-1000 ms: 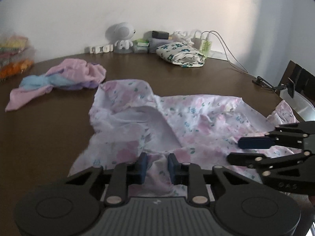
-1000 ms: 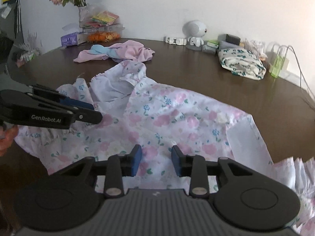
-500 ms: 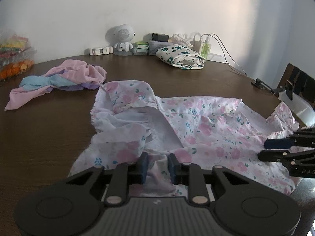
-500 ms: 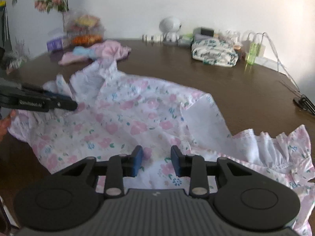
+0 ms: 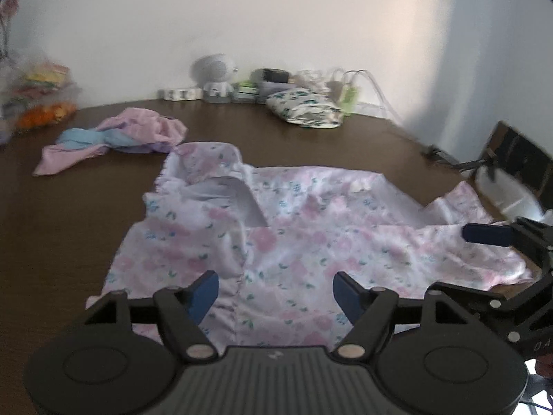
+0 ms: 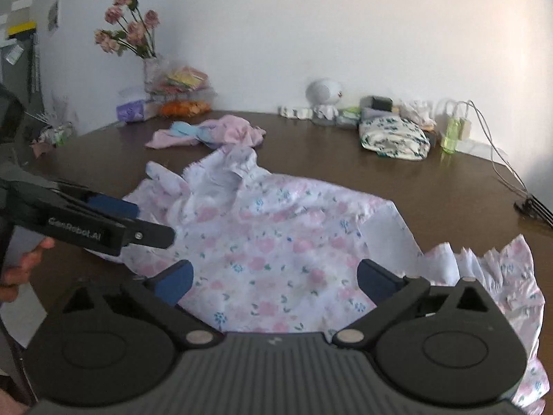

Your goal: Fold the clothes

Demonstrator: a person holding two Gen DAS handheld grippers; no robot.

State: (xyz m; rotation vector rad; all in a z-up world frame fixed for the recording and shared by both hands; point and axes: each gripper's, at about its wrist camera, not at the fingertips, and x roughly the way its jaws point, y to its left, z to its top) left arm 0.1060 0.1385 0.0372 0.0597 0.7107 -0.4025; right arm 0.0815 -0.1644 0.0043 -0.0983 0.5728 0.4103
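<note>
Garment white, pink-floral; crumpled cloth pink-blue; bundle white, teal-flowered; table dark brown.

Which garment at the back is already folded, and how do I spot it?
Look along the white wall at the brown table's far edge, right of the white robot figurine. The folded garment lies there: a compact white bundle with dark teal flowers, unlike the crumpled pink-and-blue clothes.

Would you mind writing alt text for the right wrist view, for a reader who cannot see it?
A pink floral garment lies spread on a dark wooden table, with the right gripper open wide above its near edge. The left gripper reaches in from the left, also open. A crumpled pink and blue garment and a folded floral one lie farther back.
</note>
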